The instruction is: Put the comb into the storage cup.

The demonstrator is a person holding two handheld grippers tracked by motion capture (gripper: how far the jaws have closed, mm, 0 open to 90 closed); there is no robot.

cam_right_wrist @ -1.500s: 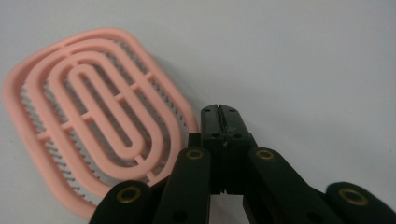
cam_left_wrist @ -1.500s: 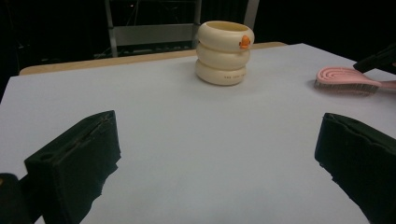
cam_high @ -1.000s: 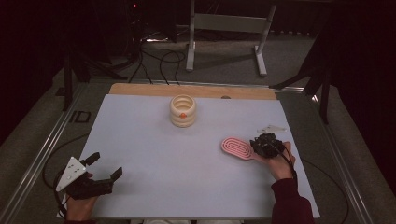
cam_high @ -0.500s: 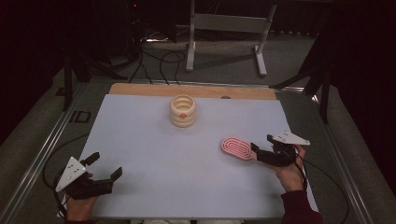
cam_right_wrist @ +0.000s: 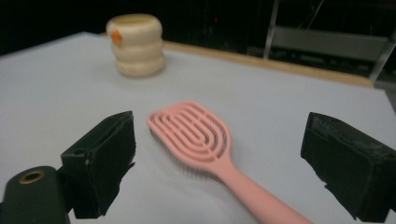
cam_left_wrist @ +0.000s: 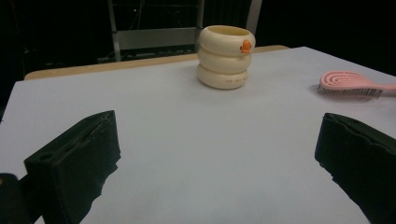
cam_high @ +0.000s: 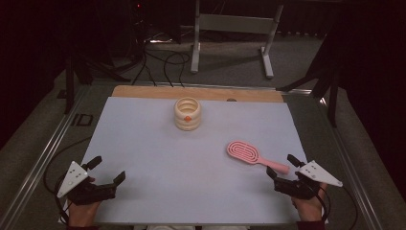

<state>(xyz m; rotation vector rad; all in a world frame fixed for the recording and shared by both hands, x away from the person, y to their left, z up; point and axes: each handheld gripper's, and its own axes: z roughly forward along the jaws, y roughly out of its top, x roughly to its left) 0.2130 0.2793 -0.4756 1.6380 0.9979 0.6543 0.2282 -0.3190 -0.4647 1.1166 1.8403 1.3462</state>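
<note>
The right gripper (cam_high: 283,168) sits at the near right corner of the table (cam_high: 143,143), held in a hand (cam_high: 309,208) that is cut off at the wrist by the bottom edge of the high view. Its jaws stand wide apart and have just been opening; nothing is clamped between them. In the right gripper view the pink hairbrush (cam_right_wrist: 201,144) lies flat on the table in the gap between the two jaws, bristles down, touching neither pad. The handle end runs out of the bottom of that view, so its tip cannot be seen there. In the high view the hairbrush (cam_high: 256,155) lies just ahead of the right gripper, head toward the table centre, handle tip close to the jaw tips; whether it touches them cannot be resolved.

The left gripper (cam_high: 107,170) rests at the near left corner, its hand (cam_high: 81,213) partly cut off by the frame edge. Its jaws are also spread wide with only bare table between them, as the left gripper view confirms.

A cream ribbed cup (cam_high: 187,114) of three stacked rings stands upright near the far middle of the table, well apart from both grippers. An orange mark on its side is too small to identify; lettering on its lowest ring is illegible.
</note>
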